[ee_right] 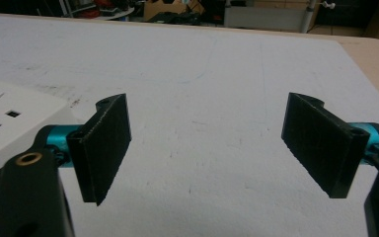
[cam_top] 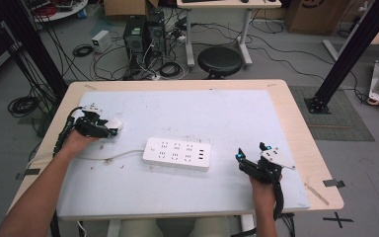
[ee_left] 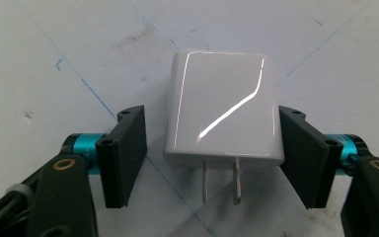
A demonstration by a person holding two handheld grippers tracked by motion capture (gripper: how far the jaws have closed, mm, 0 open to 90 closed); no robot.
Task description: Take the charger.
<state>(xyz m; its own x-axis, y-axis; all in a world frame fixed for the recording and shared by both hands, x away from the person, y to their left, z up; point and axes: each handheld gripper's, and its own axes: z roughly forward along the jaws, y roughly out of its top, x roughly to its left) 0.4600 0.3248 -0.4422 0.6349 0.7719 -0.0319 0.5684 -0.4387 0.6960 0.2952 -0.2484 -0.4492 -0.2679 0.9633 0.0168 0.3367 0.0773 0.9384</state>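
Note:
A glossy white plug-in adapter (ee_left: pixel 222 108) lies flat on the pale mat, its two metal prongs (ee_left: pixel 220 181) pointing back toward the left gripper view's camera. My left gripper (ee_left: pixel 211 118) straddles it. The right-hand pad (ee_left: pixel 301 153) sits against the adapter's side, and a narrow gap shows between the other pad (ee_left: pixel 126 153) and the adapter. In the high view that left gripper (cam_top: pixel 109 129) is at the mat's left with the adapter (cam_top: pixel 115 123) at its tip. A white power strip (cam_top: pixel 177 153) lies mid-table. My right gripper (cam_top: pixel 250 150) rests to its right, open and empty (ee_right: pixel 208 106).
The power strip's white cable (cam_top: pixel 108 158) trails left across the mat toward the left forearm. The strip's corner (ee_right: pixel 10 118) shows at the left of the right gripper view. The wooden table edge (cam_top: pixel 306 148) frames the mat; a black stool (cam_top: pixel 219 61) stands beyond the far edge.

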